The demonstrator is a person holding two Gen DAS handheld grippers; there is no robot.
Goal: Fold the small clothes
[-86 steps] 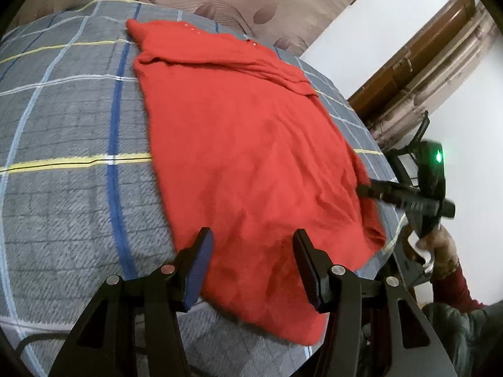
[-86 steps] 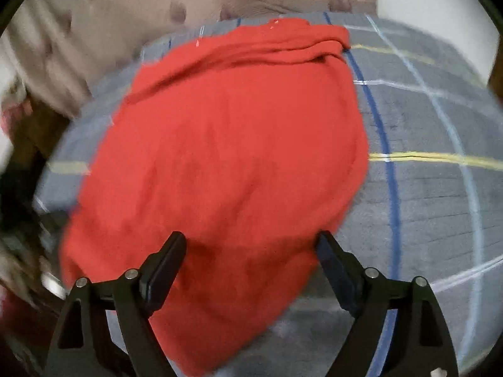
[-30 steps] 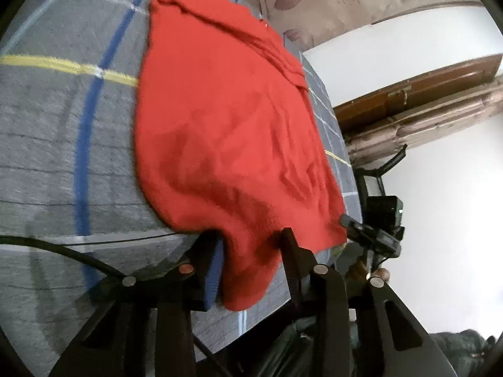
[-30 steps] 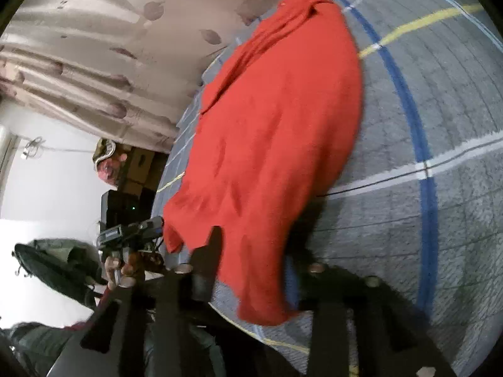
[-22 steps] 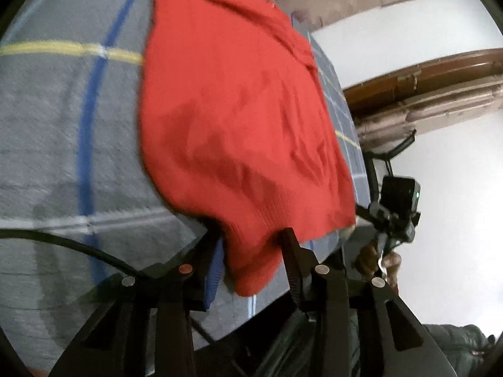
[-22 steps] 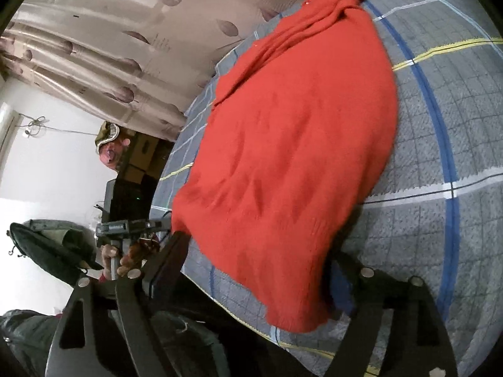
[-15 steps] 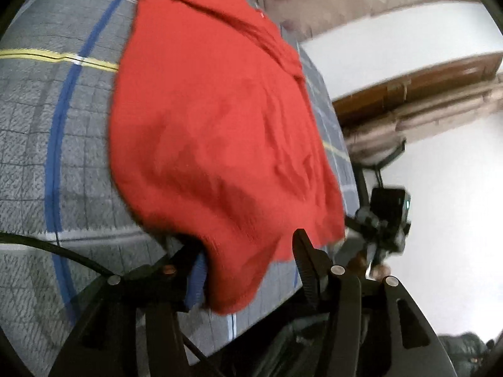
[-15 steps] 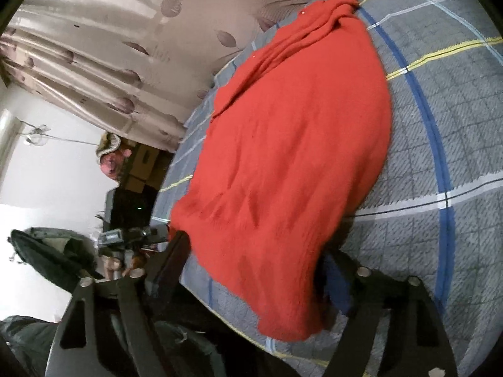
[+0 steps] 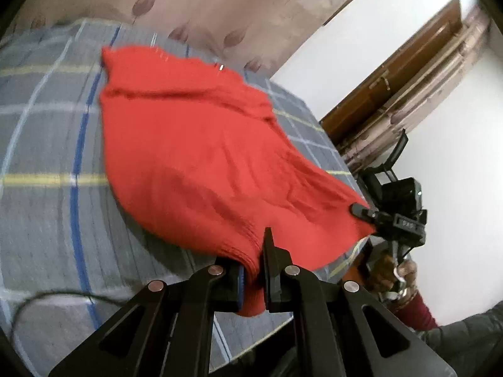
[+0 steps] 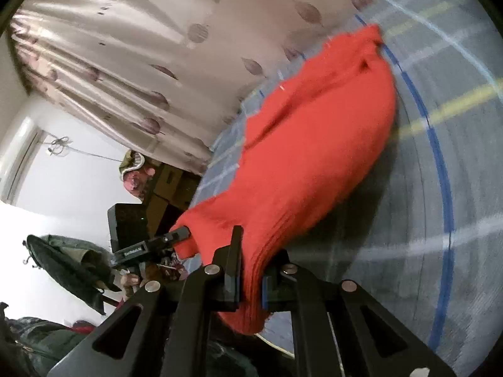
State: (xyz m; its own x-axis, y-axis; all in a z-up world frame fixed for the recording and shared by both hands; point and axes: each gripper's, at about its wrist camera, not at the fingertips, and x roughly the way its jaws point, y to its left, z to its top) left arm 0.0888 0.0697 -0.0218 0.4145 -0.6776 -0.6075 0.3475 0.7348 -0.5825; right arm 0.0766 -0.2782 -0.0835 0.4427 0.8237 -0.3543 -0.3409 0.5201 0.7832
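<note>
Two claws are clamped on the near hem of one red sweater [image 9: 195, 157], one at each corner, and the fold itself is judged barely begun. The left claw [image 9: 251, 270] is seen pinched tight on a bunched wad of knit, with a small tuft poking out below the jaws. The right claw [image 10: 251, 279] is likewise closed hard on its own corner of the sweater [image 10: 314, 157], the cloth squeezed into pleats between the jaws.

From each wrist view the other claw is made out at the opposite corner, so the hem is stretched between the two. The near edge is lifted off the bed [image 9: 41, 163]; the far end, with the neck and folded-in sleeves, lies flat on the checked blanket, near the curtain [image 10: 125, 47]. No crosswise fold is visible yet.

What is left, as judged from this: the hem is to be carried over toward the neck, laid down, released, and likely halved again.

Relative to the claws, the sweater runs forward and away from both, rising from the bed into the jaws, with most of its body ahead of the fingertips.
</note>
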